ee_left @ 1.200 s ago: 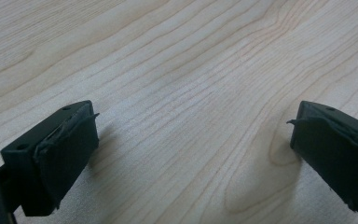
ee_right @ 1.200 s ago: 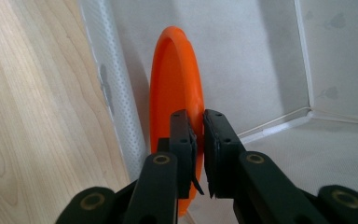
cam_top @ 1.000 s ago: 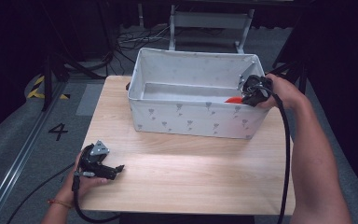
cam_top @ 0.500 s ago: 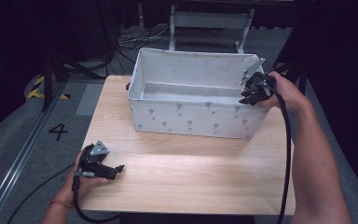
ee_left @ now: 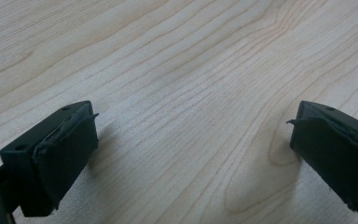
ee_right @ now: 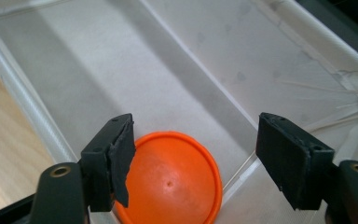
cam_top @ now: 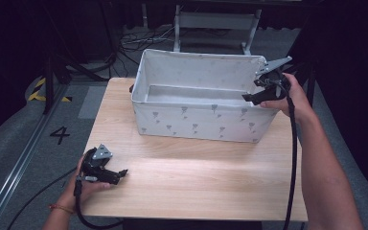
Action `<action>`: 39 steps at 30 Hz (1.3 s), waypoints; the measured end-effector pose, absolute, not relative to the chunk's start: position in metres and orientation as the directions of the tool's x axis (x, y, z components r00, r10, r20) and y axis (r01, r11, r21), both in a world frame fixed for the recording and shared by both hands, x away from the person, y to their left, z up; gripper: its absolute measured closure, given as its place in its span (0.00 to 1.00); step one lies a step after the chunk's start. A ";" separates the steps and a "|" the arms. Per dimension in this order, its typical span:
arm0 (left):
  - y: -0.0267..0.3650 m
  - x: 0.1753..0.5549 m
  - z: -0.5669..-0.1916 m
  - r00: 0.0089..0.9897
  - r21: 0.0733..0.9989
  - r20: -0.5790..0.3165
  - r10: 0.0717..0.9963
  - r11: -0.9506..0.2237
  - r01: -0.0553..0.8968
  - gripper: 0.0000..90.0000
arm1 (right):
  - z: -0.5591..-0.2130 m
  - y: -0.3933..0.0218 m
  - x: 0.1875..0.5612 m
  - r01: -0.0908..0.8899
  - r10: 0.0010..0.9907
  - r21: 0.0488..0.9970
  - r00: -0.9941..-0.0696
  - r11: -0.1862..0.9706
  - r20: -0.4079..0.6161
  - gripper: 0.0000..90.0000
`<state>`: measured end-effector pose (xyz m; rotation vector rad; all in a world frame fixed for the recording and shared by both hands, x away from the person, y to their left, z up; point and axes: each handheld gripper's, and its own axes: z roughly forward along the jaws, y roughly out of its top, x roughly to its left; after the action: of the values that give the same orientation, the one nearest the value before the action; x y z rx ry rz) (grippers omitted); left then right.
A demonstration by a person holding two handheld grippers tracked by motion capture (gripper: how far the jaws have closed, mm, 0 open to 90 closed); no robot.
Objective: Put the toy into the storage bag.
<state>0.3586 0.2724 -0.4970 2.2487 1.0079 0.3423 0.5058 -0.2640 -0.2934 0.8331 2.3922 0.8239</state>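
The right gripper [ee_right: 193, 158], jaws just opened wide and holding nothing, hangs over the bin [cam_top: 191, 117], the orange disc [ee_right: 172, 179] lying below it.

a white box [cam_top: 199, 117] with small grey shapes sits at the far side of the wooden table [cam_top: 206, 177]. the right gripper [cam_top: 261, 91] hangs over the box's right end, its jaws just opened. the left gripper [cam_top: 106, 172] rests on the table, well in front of the box's left end.

Grey floor [cam_top: 14, 143] with number marking [cam_top: 60, 134], cables [cam_top: 139, 38], dark surroundings.
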 end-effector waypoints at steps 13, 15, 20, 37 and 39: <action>0.272 0.359 -0.497 0.673 0.650 -0.024 0.740 -0.500 0.572 0.01 | -0.283 -0.269 0.478 0.369 0.738 0.768 -0.646 0.524 -0.194 0.28; 0.272 0.359 -0.497 0.672 0.650 -0.023 0.740 -0.499 0.573 0.01 | -0.282 -0.268 0.476 0.365 0.740 0.774 -0.646 0.517 -0.189 0.28; 0.272 0.359 -0.497 0.673 0.650 -0.023 0.739 -0.500 0.572 0.01 | -0.279 -0.267 0.465 0.353 0.749 0.787 -0.632 0.505 -0.197 0.27; 0.272 0.359 -0.497 0.673 0.651 -0.023 0.740 -0.500 0.572 0.01 | -0.272 -0.265 0.421 0.283 0.741 0.819 -0.630 0.499 -0.234 0.25; 0.272 0.359 -0.497 0.671 0.651 -0.022 0.741 -0.499 0.572 0.01 | -0.274 -0.268 0.413 0.275 0.741 0.822 -0.628 0.498 -0.238 0.25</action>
<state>0.3586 0.2723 -0.4971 2.2476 1.0076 0.3444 0.4129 -0.2675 -0.2742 0.8311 2.1603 1.0407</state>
